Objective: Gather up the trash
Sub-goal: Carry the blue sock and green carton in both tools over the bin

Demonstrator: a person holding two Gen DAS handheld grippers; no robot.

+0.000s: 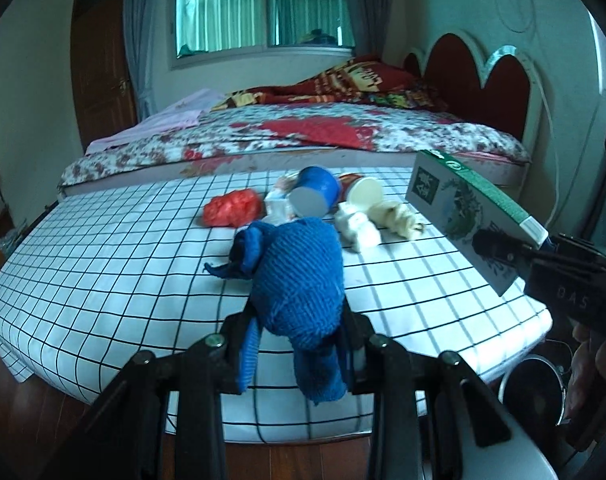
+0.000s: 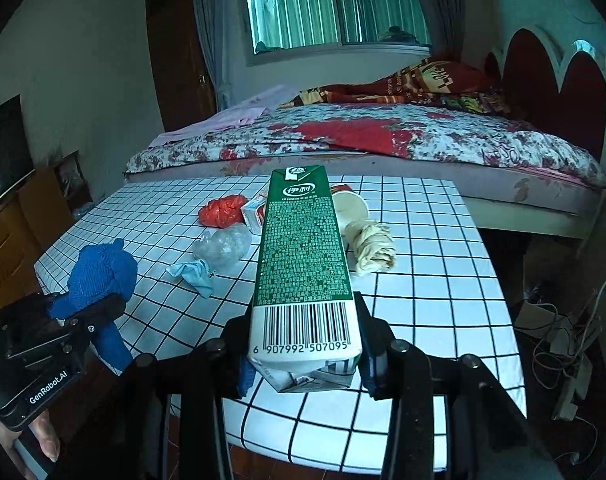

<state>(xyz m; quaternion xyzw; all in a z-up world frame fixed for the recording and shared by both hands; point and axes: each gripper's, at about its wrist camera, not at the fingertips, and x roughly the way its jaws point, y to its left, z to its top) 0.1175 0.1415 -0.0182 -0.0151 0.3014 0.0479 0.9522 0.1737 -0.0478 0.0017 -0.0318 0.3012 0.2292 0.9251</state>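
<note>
Above the surface's (image 2: 423, 240) near edge, the left gripper (image 1: 299, 344) is clamped on a blue cloth (image 1: 299, 276); the right gripper (image 2: 303, 360) is clamped on a green carton (image 2: 303, 248). Other trash lies near the far edge: red bag (image 2: 223, 211), cup (image 2: 353, 208), paper wad (image 2: 373, 250).

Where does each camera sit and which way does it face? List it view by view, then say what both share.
Left wrist: on the left claw, looking over the checked table toward the bed; it grips a blue cloth; the right claw shows at right.
Right wrist: on the right claw, facing the same way; it grips a green carton; the left claw and a thumb show at lower left.
Shared: table, bed, window, red bag, carton, cloth.
</note>
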